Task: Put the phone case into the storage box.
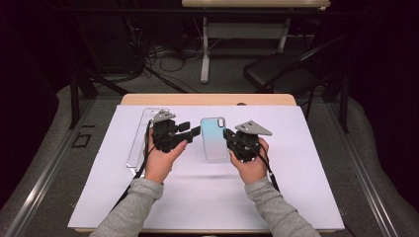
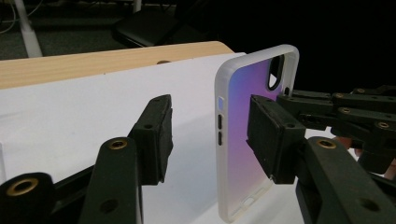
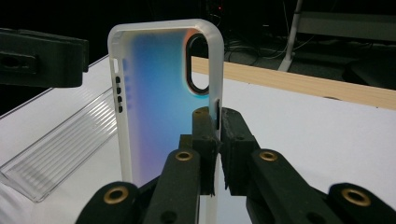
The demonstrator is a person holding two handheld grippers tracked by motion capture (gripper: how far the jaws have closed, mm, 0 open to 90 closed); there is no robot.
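Tabletop (image 1: 306, 197) under a white sheet, with a clear plastic tray (image 1: 141, 143) at left. Phone case (image 1: 214, 139) held between both grippers: the right gripper (image 1: 228, 134) has its jaws clamped on one side wall; the left gripper (image 1: 193, 131) has its jaws parted astride the opposite wall, not pressing.

text: none readable | labels: none | brands: none | numbers: none | signs: none

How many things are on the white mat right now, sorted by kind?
Phone case: 1
Clear plastic tray: 1
Tool: 2, left tool and right tool
Total: 4
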